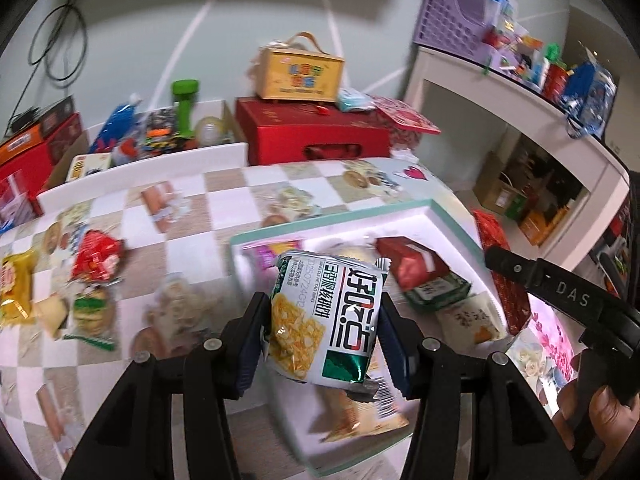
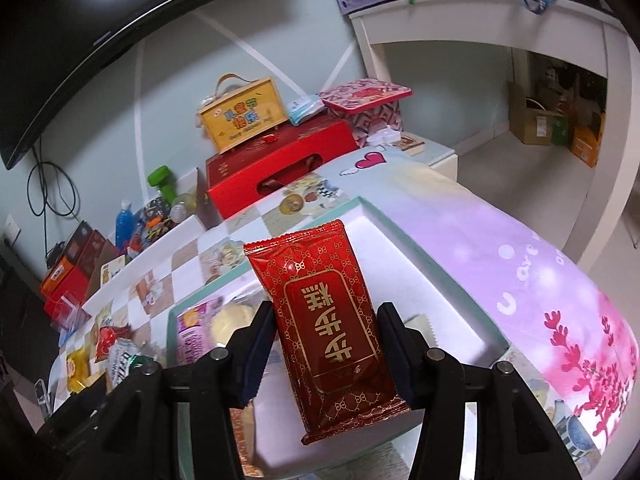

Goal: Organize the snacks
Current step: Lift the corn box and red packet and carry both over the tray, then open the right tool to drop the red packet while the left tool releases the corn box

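You're carrying both snacks over the tray (image 2: 400, 232): left gripper (image 1: 324, 320) clamps the green-white packet (image 1: 324, 312), right gripper (image 2: 326, 344) clamps the red packet (image 2: 328, 320); next, release toward twelve o'clock.

Wall: pale grey-green (image 2: 168, 92), crossed by thin white diagonal lines.
Screen: a large dark curved panel (image 2: 100, 28) is mounted high on the wall at upper left of the right wrist view.
Cables: black cords (image 1: 60, 36) loop down the wall below it.
Shelf unit: white, open-fronted (image 1: 532, 120), standing at the right, with cardboard boxes (image 2: 540, 120) in its lower opening.
Floor: light grey (image 2: 492, 160) beside the shelf unit.
Light: soft, even indoor light; edges blurred.
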`<move>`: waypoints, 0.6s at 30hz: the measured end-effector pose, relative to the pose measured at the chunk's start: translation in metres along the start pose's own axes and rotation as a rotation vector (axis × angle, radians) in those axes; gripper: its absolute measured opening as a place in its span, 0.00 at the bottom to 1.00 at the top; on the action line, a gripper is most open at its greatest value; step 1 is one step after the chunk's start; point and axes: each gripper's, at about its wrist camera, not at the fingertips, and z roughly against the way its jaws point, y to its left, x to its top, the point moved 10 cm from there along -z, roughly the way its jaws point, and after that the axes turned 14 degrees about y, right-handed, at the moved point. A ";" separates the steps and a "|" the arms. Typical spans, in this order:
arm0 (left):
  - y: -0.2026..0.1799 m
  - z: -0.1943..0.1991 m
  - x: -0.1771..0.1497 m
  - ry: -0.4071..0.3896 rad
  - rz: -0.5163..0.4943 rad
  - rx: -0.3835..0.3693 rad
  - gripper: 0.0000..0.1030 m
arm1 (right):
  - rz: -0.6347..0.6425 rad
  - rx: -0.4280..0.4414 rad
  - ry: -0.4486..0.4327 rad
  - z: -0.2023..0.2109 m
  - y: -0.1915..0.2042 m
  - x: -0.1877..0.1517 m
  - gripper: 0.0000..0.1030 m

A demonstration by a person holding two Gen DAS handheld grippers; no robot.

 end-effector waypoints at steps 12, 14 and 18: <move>-0.039 -0.031 0.010 0.009 -0.090 -0.013 0.53 | -0.032 -0.018 0.039 -0.033 -0.022 0.001 0.54; -0.040 -0.037 0.010 0.020 -0.093 -0.009 0.53 | -0.027 -0.023 0.046 -0.038 -0.022 0.002 0.54; -0.041 -0.045 0.008 0.032 -0.097 -0.005 0.53 | -0.028 -0.022 0.051 -0.044 -0.023 0.002 0.54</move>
